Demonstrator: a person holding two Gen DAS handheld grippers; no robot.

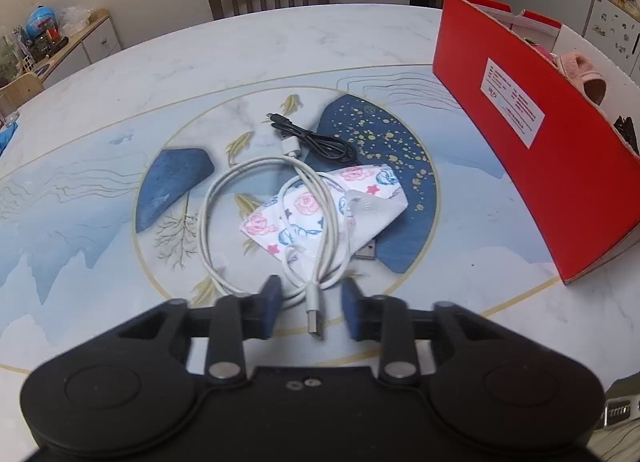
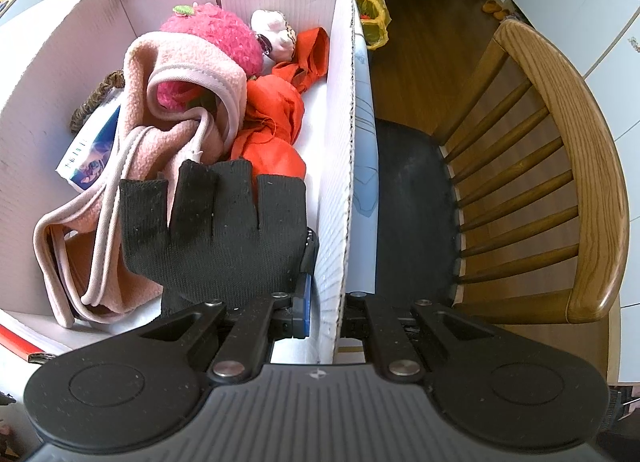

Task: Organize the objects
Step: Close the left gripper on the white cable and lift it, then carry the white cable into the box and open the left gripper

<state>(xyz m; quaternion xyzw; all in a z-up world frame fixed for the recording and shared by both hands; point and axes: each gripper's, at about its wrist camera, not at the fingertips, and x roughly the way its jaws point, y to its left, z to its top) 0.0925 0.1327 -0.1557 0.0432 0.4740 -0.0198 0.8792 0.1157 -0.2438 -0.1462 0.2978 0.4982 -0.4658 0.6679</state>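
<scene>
Round marble-print table with a blue-and-gold painted centre, wooden chairs around it, cabinets behind. Left gripper hangs low over the near edge of the painted disc; its jaws stand part-way apart, with the USB plug and the last loops of the white cable lying between the pads, which do not yet press on the cable. Just beyond, the cable's coil lies over a flower-print face mask; a black cable is bundled behind that, touching the white one's far connector. Further right stands the red box, well apart from the cables. Right gripper sits astride the box's white side wall, jaws closed on that wall; a black glove lies just inside the box, apparently free, draped over a pink fleece with an orange cloth and a pink plush hat further in. Risks as judged: the pads may catch only one strand or the plug, so the coil unwinds and trails on lifting; the loop over the mask may drag it along, and the black cable too; the thin cardboard wall may buckle or the box tip if the right hand pulls.
</scene>
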